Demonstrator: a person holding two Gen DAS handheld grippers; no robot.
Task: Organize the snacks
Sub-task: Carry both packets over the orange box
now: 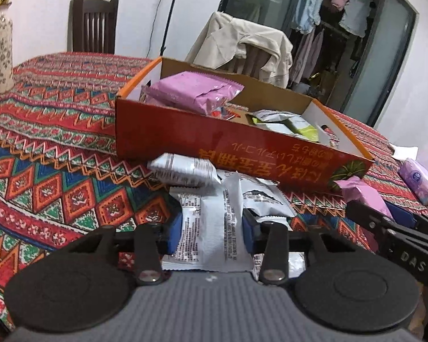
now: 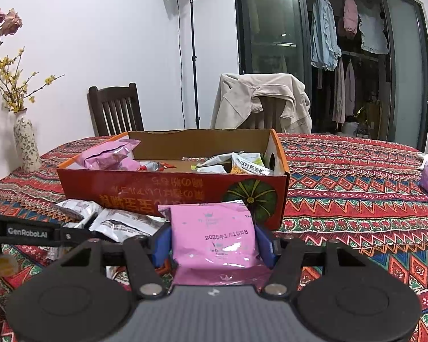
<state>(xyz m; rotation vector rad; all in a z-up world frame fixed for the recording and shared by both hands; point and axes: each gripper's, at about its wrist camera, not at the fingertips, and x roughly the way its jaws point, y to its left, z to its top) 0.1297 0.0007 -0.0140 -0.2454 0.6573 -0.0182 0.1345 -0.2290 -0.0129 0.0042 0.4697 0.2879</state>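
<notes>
The left gripper is clamping a white packet, its blue pads pressing both sides of it. That packet is lying on the patterned tablecloth, just near of the red box, with more white packets heaped around it, one touching the box's near wall. The right gripper is gripping a pink packet between its pads, just near of the box's near wall, toward its right end. Inside the box, another pink packet is sitting at the left end and pale green-and-white packets at the right. A vase is standing at the table's far left.
</notes>
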